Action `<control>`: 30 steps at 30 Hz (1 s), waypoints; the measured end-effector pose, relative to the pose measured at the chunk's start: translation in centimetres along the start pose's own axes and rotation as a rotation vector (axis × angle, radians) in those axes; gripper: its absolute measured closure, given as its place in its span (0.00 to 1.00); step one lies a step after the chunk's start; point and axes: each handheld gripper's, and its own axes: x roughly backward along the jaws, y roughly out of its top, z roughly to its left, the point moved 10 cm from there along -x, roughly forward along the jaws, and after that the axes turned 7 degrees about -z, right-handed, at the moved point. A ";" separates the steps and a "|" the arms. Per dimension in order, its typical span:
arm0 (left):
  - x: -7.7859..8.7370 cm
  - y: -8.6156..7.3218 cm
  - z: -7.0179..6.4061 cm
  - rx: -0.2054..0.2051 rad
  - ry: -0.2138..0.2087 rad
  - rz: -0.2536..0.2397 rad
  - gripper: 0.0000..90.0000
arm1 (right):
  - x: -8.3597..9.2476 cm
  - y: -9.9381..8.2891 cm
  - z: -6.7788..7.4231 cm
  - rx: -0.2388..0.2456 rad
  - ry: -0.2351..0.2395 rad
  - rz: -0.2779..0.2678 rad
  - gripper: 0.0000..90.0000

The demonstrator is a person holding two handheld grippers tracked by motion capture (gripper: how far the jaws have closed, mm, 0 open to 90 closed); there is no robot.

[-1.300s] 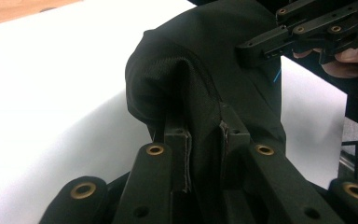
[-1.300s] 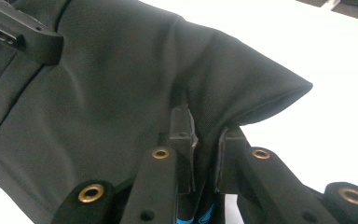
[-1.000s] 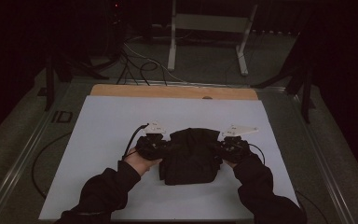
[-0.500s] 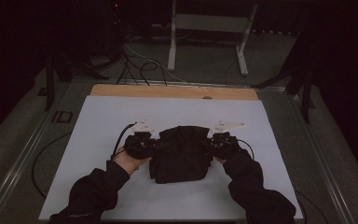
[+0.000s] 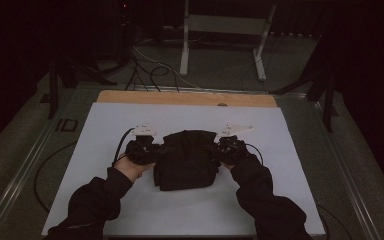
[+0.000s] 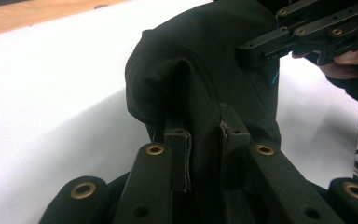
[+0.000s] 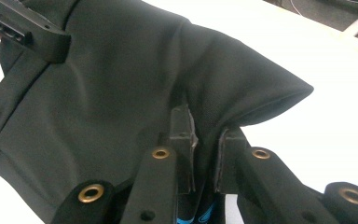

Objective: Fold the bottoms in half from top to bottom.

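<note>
Garment: we see a black folded garment of matte woven cloth (image 5: 187, 160), bunched into a rough rectangle with soft rounded edges, lying near the middle of the white sheet.
Cloth texture: in the left gripper view the garment (image 6: 200, 70) shows a fine ribbed weave and a stitched seam; in the right gripper view the garment (image 7: 121, 88) looks smoother, with broad shallow creases and one fold that rises to a point.
Left hand-held gripper: we find the left hand-held gripper (image 6: 204, 135), black and angular with brass-coloured rivets, clamped on a pinched ridge of cloth at the garment's left edge; in the high view the left hand-held gripper (image 5: 155, 150) carries a pale three-cornered plate.
Right hand-held gripper: the right hand-held gripper (image 7: 204, 140) is likewise closed on a fold at the garment's right edge, the cloth squeezed between its padded jaws; from above the right hand-held gripper (image 5: 220, 151) touches the bundle's right side.
Surface: a smooth white sheet over the surface (image 5: 290, 150), with a strip of light wood (image 5: 180, 98) bare along the far edge.
Sleeves: dark long sleeves (image 5: 95, 200) cover both forearms.
Floor: grey, with black cables (image 5: 150, 70) and a pale metal frame (image 5: 225, 25) beyond the surface.
</note>
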 end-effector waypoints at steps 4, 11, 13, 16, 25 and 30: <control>-0.2 0.2 0.6 0.003 -0.009 0.002 0.87 | -0.5 0.1 -0.2 -0.002 -0.004 -0.001 0.90; -0.8 0.2 1.2 -0.013 -0.032 -0.006 0.87 | -0.8 0.1 -0.7 -0.007 -0.014 -0.001 0.90; -1.2 0.0 1.6 -0.013 -0.027 -0.009 0.87 | -1.2 -0.2 -1.2 -0.021 -0.024 -0.002 0.90; -1.8 -0.4 2.2 0.000 -0.017 0.002 0.87 | -1.7 -0.5 -1.7 -0.020 -0.027 0.010 0.90; -3.3 -0.8 3.7 0.017 0.003 0.024 0.87 | -3.0 -1.2 -3.0 -0.052 -0.043 0.032 0.90; -4.3 -0.9 5.0 0.038 0.019 0.028 0.87 | -3.9 -1.4 -4.1 -0.064 -0.061 0.050 0.90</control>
